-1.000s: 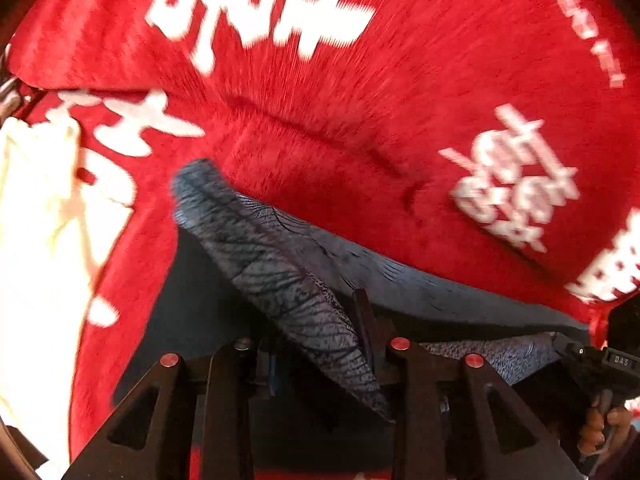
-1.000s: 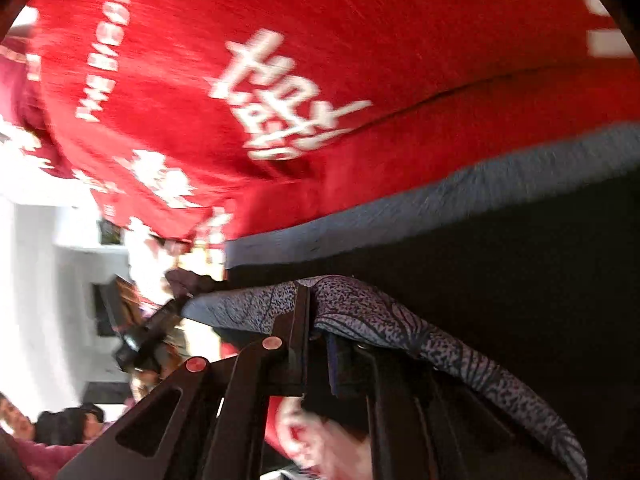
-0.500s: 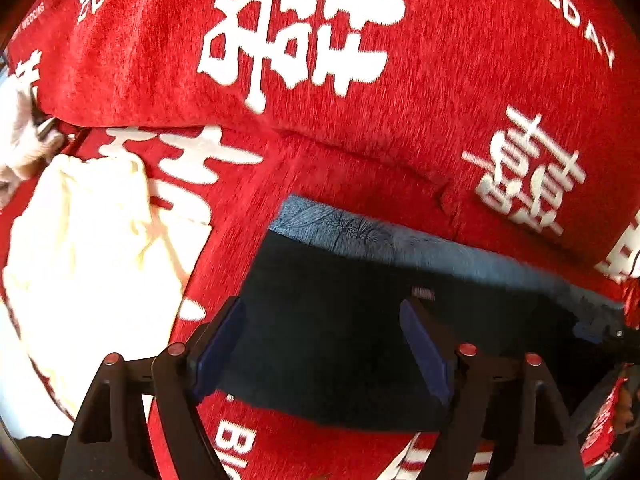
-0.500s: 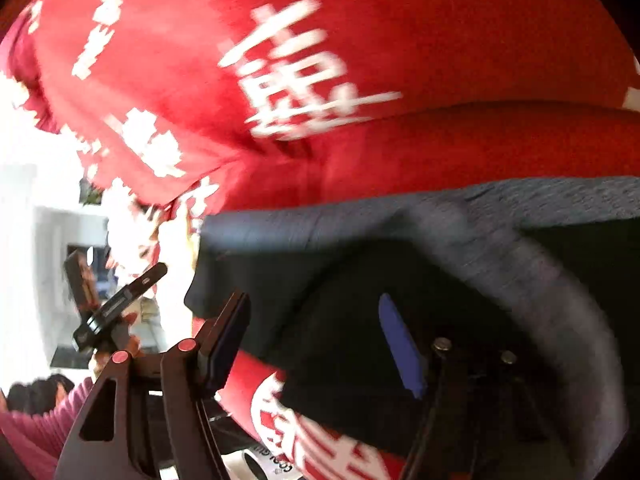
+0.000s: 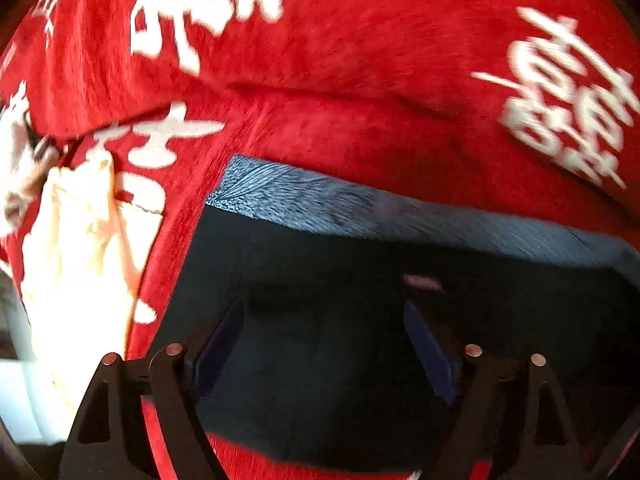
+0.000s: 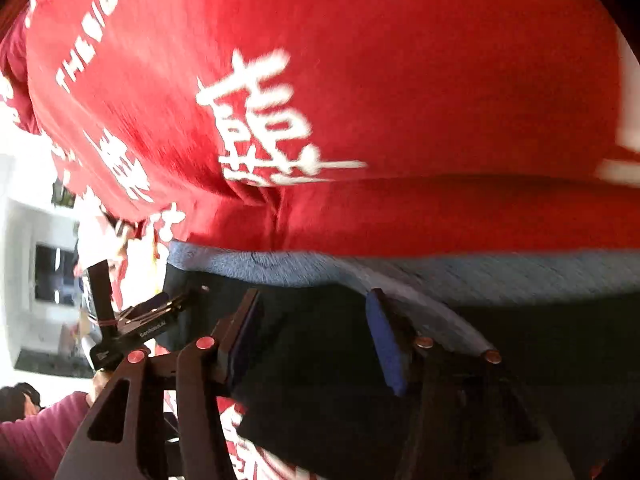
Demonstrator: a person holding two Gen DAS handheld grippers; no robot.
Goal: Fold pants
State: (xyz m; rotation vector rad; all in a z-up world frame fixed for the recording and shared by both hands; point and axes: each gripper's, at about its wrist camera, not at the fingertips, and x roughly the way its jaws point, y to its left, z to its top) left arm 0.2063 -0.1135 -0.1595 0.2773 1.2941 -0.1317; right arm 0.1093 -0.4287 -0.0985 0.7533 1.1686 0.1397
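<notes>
The dark pants [image 5: 320, 264] lie folded flat on the red cloth, and a grey-blue patterned strip [image 5: 300, 196] shows along their far edge. My left gripper [image 5: 320, 344] hovers just over the dark fabric near its left end. Its jaws are opening and nothing is between the blue pads [image 5: 424, 344]. In the right wrist view the same pants [image 6: 540, 320] and patterned strip [image 6: 280, 264] fill the lower half. My right gripper [image 6: 314, 340] hangs above them, its jaws closing a little, with no fabric pinched between them.
A red cloth with white characters [image 5: 360, 80] covers the surface under the pants. A cream garment [image 5: 76, 260] lies bunched to the left. In the right wrist view the other gripper's black body [image 6: 132, 328] and a person's pink sleeve [image 6: 36, 432] are at the left.
Both grippers were shut on a raised patterned fold of the pants. They have let go, the fold has dropped flat, and both sets of jaws now stand apart above it.
</notes>
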